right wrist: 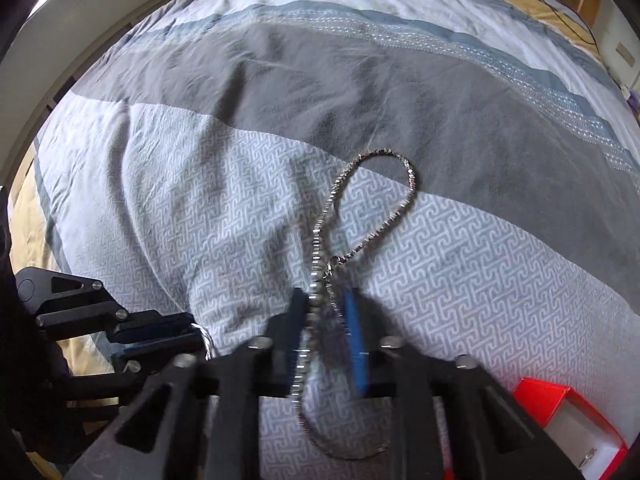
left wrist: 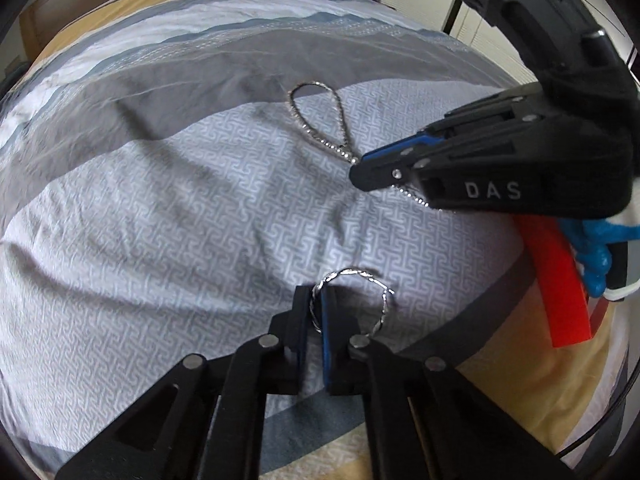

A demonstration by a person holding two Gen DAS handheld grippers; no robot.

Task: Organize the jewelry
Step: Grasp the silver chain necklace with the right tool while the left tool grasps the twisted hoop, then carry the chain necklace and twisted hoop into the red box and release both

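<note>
Left gripper pinches twisted silver bracelet; right gripper clamps box-link chain on patterned bedspread, red box nearby.

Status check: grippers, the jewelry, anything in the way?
Left gripper shut on twisted silver ring. Right gripper shut on silver chain, rest trailing on bedspread. Red box open, unobstructed.

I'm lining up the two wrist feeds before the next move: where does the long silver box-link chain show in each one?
Left wrist view: the box-link chain loops upper centre on the bedspread, its near end running under the right gripper.
Right wrist view: it runs from centre down between that gripper's own fingers.
Shared landmark: the red box, at right.
</note>
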